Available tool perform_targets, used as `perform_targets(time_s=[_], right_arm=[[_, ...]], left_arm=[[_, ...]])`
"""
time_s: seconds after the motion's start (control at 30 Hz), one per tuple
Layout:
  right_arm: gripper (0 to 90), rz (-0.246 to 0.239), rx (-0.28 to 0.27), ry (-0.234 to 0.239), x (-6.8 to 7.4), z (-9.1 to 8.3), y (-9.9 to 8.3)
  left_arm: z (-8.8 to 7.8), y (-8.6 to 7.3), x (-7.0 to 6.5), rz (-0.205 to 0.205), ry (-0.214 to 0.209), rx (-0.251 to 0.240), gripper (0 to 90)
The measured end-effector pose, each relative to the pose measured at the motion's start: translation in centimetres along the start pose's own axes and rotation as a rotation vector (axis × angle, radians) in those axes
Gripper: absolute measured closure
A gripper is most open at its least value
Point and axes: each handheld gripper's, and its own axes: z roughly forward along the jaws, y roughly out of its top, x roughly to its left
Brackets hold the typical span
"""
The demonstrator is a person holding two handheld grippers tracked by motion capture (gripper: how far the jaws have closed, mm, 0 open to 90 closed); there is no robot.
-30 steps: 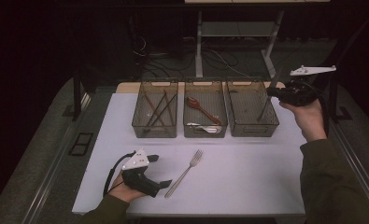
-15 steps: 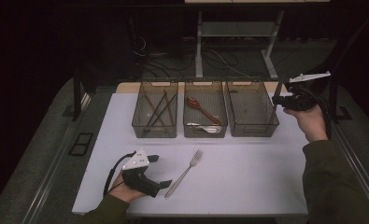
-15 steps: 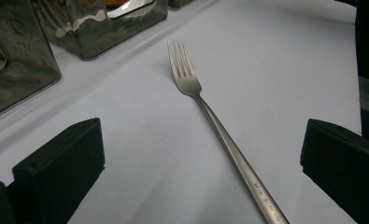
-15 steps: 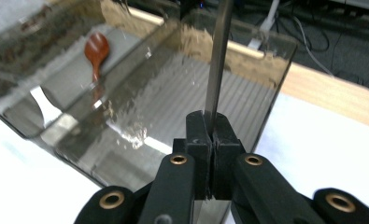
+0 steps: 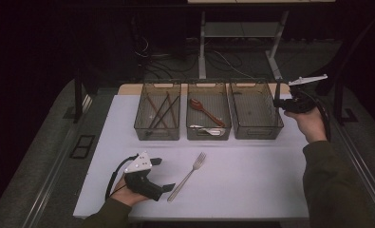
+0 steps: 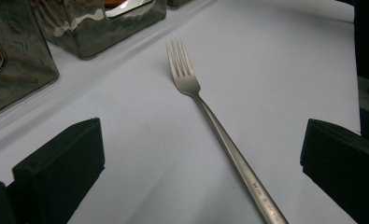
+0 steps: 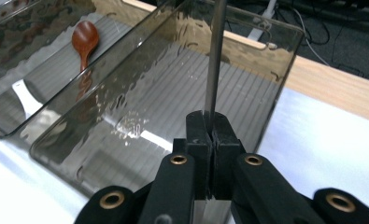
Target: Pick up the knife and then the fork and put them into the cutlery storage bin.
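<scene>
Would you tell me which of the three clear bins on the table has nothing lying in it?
The right-hand bin: the left bin holds dark sticks and the middle bin holds spoons.

Silver fork (image 5: 187, 176) on a white table (image 5: 251, 185); three smoky-grey clear bins (image 5: 255, 114) with ribbed floors; a reddish-brown wooden spoon (image 5: 205, 111) and dark brown sticks (image 5: 160, 111) inside; black grippers (image 5: 161, 175), one clamping a silver handle (image 7: 215, 60).
</scene>
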Motion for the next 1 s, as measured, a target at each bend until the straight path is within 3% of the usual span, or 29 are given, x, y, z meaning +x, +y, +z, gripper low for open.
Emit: perform_targets(time_s=[0.3,0.77,1.0], right_arm=[[88.3,-0.019,-0.007,-0.009,0.6,2.8,0.7],[87.1,-0.049,0.089,-0.028,1.9,7.8,1.3],[77.9,-0.026,0.112,-0.039,2.1,8.8,0.9]], left_arm=[[-0.1,0.0,0.1,-0.005,0.0,-0.004,0.0],[-0.1,0.0,0.1,-0.007,-0.006,-0.012,0.0],[-0.1,0.0,0.1,-0.005,-0.008,-0.012,0.0]])
